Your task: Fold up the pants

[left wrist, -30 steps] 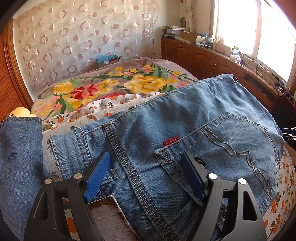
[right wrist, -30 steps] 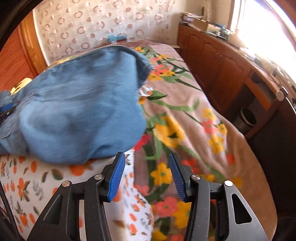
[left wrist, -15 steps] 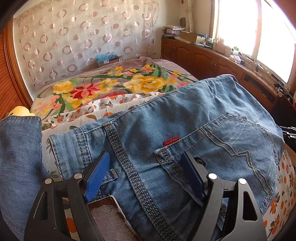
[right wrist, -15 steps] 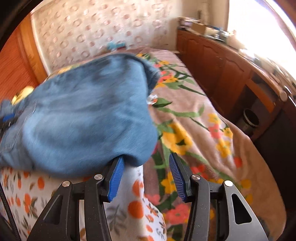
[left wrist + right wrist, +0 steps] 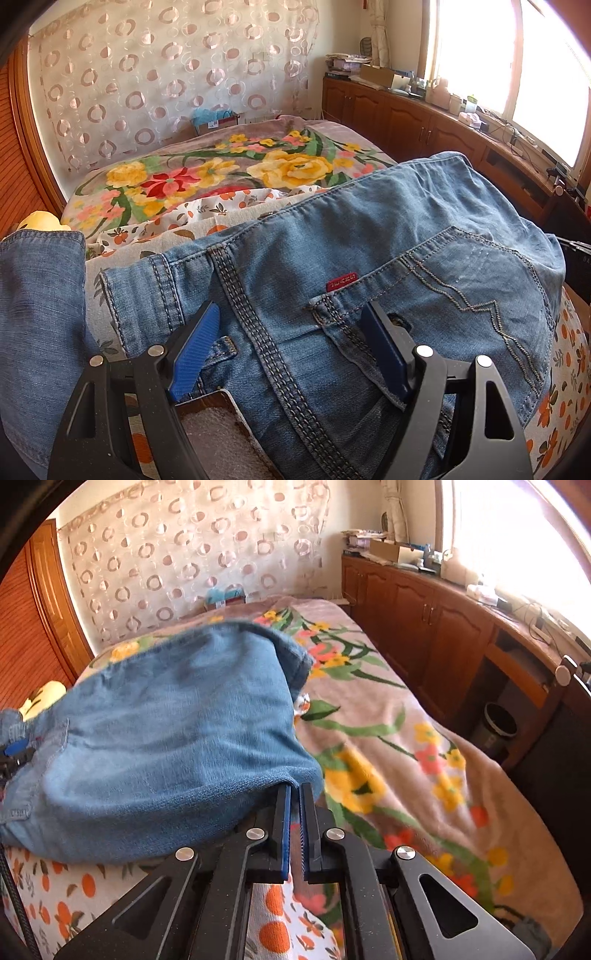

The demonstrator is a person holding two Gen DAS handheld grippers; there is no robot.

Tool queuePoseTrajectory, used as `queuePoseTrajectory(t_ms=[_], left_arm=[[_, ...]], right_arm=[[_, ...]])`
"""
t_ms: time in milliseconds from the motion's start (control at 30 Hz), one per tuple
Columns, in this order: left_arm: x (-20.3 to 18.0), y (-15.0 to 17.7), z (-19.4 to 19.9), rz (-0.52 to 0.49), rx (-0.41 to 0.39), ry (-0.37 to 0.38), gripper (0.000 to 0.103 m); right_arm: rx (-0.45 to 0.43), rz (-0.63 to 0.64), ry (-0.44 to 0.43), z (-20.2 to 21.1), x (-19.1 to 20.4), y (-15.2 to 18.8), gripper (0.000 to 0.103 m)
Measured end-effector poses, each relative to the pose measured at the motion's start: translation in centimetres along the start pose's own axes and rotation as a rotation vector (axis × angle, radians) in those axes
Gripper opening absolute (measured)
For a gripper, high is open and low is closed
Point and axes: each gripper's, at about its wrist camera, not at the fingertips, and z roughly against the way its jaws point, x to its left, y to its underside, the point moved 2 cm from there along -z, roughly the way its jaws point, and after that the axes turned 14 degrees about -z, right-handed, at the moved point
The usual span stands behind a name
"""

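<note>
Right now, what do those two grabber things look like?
Both look alike. The left gripper and the right gripper have black frames with triangular cut-outs, round silver screws and ridged blue pads on the fingers. A thin black cable runs down the left edge of the right view.

Floral blanket (image 5: pixel 406 760) on bed, wooden cabinets (image 5: pixel 424 627) (right side), circle-patterned curtain (image 5: pixel 147 81).

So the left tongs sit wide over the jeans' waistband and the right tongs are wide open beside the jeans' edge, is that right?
Not quite. The right tongs are not wide open: the right wrist view shows they have just been closing and are now shut on the edge of the jeans. The rest holds: in the left wrist view the left tongs sit wide over the waistband.
</note>
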Motion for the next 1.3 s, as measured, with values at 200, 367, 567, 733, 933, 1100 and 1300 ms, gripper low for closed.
queuePoseTrajectory(t_ms=[200, 367, 567, 733, 933, 1100, 1300], left_arm=[[0.1, -0.3, 1.8, 0.003, -0.027, -0.047, 0.08], [0.8, -0.6, 5.8, 0.03, -0.081, -0.076, 0.08], [1.8, -0.3, 9.8, 0.045, -0.123, -0.138, 0.08], [2.4, 1.2, 11.8, 0.075, -0.13, -0.161, 0.08], [2.4, 1.9, 12.2, 0.079, -0.125, -0.157, 0.08], [1.5, 1.6, 12.0, 0.068, -0.134, -0.137, 0.08], [-0.5, 1.0, 11.6, 0.039, -0.138, -0.108, 0.08]], right_arm=[[-0.074, 0.04, -0.045, 0.7, 2.2, -1.7, 0.003], [-0.12, 0.069, -0.121, 1.3, 5.1, -3.1, 0.003], [-0.148, 0.127, -0.258, 2.0, 10.9, -3.2, 0.003], [-0.122, 0.192, -0.383, 2.6, 15.1, -1.1, 0.003], [-0.071, 0.25, -0.421, 2.5, 14.6, 1.6, 0.003], [-0.019, 0.254, -0.383, 1.4, 12.6, 1.9, 0.003], [0.036, 0.254, -0.335, 1.2, 11.3, 2.5, 0.003]])
